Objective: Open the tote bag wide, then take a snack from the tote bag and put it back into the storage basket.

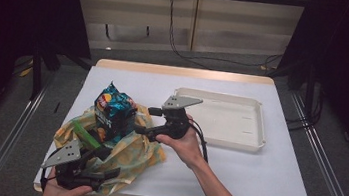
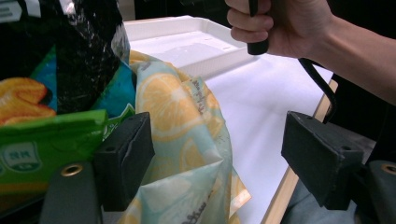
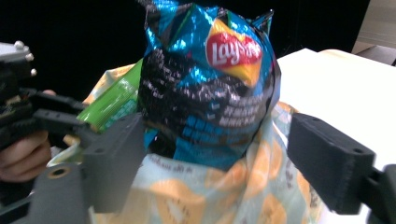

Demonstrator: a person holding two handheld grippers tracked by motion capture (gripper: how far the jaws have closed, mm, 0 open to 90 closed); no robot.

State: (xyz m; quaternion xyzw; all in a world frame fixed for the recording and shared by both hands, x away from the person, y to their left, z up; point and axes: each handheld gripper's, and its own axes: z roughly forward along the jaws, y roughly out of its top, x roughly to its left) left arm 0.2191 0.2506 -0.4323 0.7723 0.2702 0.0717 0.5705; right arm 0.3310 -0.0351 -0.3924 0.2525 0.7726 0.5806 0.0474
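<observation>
A yellow and pale-blue lemon-print bag [image 1: 138, 155] lies open at the table's front left. A black and blue Lay's chip bag [image 1: 114, 111] stands upright in it, with a green packet [image 1: 85, 135] leaning at its left. My left gripper [image 1: 104, 164] is at the bag's near edge and open. In the left gripper view [image 2: 215, 158] a fold of the lemon-print bag [image 2: 173, 107] lies by one jaw. My right gripper [image 1: 145, 121] is just right of the chip bag and open. In the right gripper view [image 3: 215, 163] its jaws stand wide on either side of the chip bag [image 3: 210, 93], apart from it.
A shallow white tray [image 1: 254, 134] sits at the right middle of the white table [image 1: 253, 178]. Dark curtains hang at both sides, and cables lie on the floor behind the table. Each gripper's cable trails back toward the person.
</observation>
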